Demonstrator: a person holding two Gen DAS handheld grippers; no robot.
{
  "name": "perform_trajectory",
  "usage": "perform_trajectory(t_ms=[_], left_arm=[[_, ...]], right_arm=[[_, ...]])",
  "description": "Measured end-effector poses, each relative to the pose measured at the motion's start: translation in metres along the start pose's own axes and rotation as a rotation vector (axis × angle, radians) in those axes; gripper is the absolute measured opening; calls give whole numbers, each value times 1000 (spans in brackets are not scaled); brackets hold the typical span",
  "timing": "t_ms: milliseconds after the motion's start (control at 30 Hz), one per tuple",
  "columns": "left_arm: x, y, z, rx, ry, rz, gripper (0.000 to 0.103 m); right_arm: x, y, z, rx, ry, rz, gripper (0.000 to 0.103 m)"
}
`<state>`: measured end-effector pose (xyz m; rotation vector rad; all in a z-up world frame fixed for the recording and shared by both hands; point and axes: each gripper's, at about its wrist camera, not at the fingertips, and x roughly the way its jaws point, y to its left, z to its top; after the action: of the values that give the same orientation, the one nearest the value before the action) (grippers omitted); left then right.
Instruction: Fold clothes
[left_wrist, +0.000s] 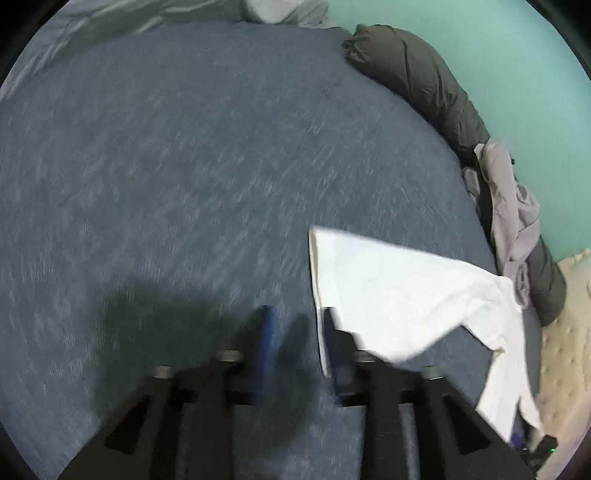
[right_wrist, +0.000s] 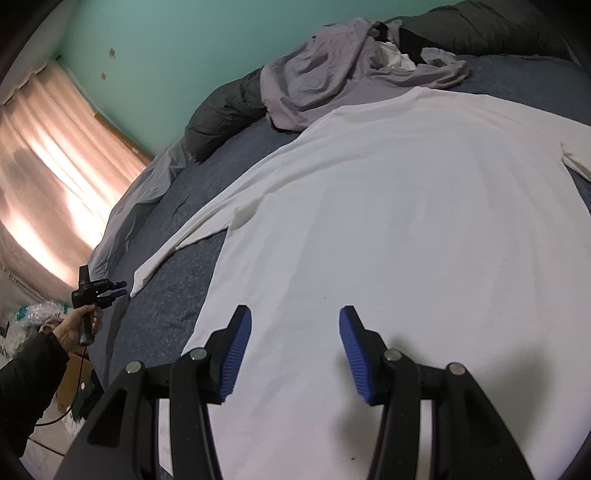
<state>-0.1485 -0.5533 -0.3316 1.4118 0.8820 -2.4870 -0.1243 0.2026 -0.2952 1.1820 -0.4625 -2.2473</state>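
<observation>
A white long-sleeved shirt (right_wrist: 388, 221) lies spread flat on the blue bed cover (right_wrist: 170, 288). My right gripper (right_wrist: 295, 350) hovers open over the shirt's near part, with nothing between its blue pads (right_wrist: 236, 354). One sleeve (right_wrist: 192, 236) stretches out to the left, and its cuff ends right by my left gripper (right_wrist: 117, 288), held in a person's hand (right_wrist: 72, 330). The left wrist view is blurred by motion. There my left gripper (left_wrist: 299, 339) is open, and the white sleeve (left_wrist: 388, 291) lies against its right finger (left_wrist: 334, 343), the cuff edge just inside the gap.
A crumpled grey garment (right_wrist: 332, 74) and a dark rolled duvet (left_wrist: 424, 85) lie along the teal wall (right_wrist: 166, 44). A pink curtain (right_wrist: 44, 177) hangs past the bed's edge, above a cardboard box (right_wrist: 75, 373). Bare blue cover (left_wrist: 166, 166) stretches ahead of the left gripper.
</observation>
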Motion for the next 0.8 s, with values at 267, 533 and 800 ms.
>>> perform_trajectory(t_ms=[267, 533, 800], left_arm=[[44, -27, 29, 111, -23, 16, 38], [53, -37, 44, 160, -42, 37, 3], [47, -63, 96, 179, -105, 109, 3]], right_arm=[[3, 5, -2, -37, 22, -24, 50], [16, 3, -1, -32, 42, -31, 50], [27, 4, -1, -37, 58, -33, 50]])
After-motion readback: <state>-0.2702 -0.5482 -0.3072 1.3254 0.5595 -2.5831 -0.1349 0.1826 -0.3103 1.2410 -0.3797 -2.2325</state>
